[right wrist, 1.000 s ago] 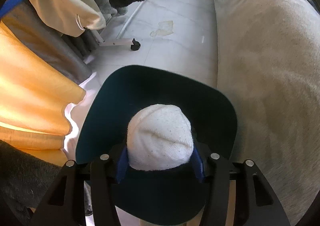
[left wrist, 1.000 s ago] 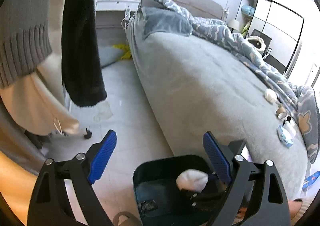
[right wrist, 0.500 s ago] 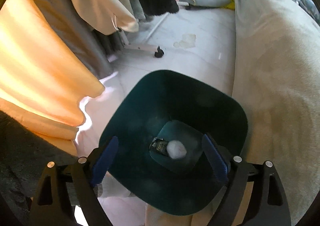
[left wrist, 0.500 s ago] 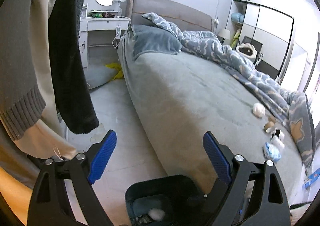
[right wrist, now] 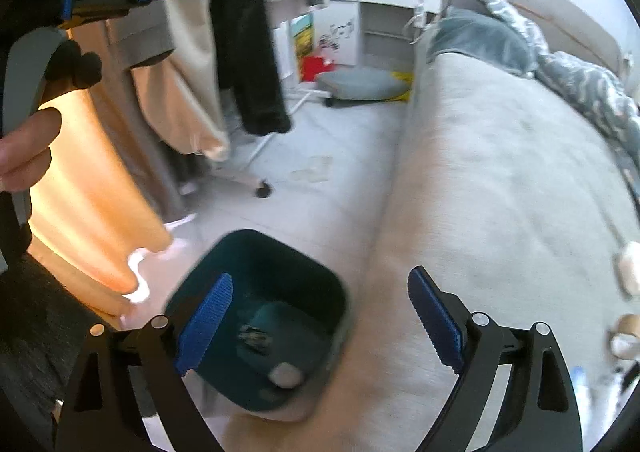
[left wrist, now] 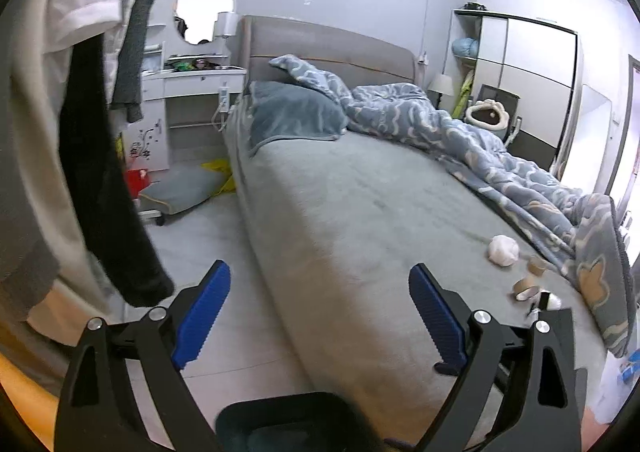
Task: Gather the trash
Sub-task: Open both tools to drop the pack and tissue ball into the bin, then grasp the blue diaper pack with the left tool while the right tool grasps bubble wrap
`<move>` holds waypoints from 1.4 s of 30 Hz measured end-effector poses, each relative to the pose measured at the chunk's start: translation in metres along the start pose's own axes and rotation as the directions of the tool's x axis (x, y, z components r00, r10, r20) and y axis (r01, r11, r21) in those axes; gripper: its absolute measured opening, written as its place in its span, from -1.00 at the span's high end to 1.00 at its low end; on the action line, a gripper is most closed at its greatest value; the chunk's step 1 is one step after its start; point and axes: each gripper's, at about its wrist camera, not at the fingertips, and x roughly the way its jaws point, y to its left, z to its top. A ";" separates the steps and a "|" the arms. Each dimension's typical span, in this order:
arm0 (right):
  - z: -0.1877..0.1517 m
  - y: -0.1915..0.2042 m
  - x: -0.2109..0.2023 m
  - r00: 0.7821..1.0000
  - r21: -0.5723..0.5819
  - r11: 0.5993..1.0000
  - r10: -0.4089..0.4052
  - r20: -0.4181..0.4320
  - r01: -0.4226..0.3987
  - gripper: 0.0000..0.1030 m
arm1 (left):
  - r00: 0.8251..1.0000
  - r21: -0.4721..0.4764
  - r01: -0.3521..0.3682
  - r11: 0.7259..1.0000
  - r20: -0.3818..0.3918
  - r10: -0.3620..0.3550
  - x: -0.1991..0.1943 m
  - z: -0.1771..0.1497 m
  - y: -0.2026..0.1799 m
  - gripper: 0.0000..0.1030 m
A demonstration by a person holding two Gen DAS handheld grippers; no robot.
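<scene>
My right gripper (right wrist: 320, 277) hangs over the dark teal bin (right wrist: 256, 264). Its jaws are opening and nothing is between them. A white paper wad (right wrist: 285, 374) and a dark wrapper (right wrist: 254, 338) lie at the bin's bottom. My left gripper (left wrist: 318, 270) is held higher, above the bin's rim (left wrist: 288, 412) and facing the bed. Its jaws are opening too, also with nothing between them. More trash lies on the grey bed (left wrist: 360, 212) at the right: a white wad (left wrist: 503, 249) and two cardboard rolls (left wrist: 526, 288). A hand (right wrist: 24, 148) holds the left gripper at the right wrist view's top left.
Clothes (left wrist: 104, 180) hang on a wheeled rack (right wrist: 262, 188) left of the bin, with an orange curtain (right wrist: 80, 212) beside them. A blue quilt (left wrist: 500, 156) is bunched along the bed's far side. A grey cushion (left wrist: 180, 192) lies on the floor by a white dressing table (left wrist: 192, 92).
My right gripper let go of the white wad, which fell into the bin. Both grippers rose and tilted up; the left one now looks along the bed.
</scene>
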 end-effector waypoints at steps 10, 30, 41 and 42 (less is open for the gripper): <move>-0.032 -0.080 -0.068 0.990 0.095 0.992 -0.092 0.111 0.081 -0.76 | 0.988 -0.019 0.115 0.993 -0.106 -0.116 0.038 -0.016 -0.064 -0.87; -0.101 -0.188 -0.130 0.960 0.227 0.951 -0.244 0.135 0.210 -0.76 | 0.923 0.129 0.290 0.948 -0.298 -0.242 0.087 -0.078 -0.184 -0.88; -0.135 -0.232 -0.152 0.950 0.278 0.927 -0.292 0.109 0.253 -0.76 | 0.855 0.167 0.410 0.897 -0.414 -0.313 0.108 -0.117 -0.240 -0.90; -0.138 -0.235 -0.152 0.951 0.279 0.926 -0.292 0.103 0.254 -0.76 | 0.853 0.169 0.411 0.896 -0.417 -0.313 0.110 -0.118 -0.243 -0.90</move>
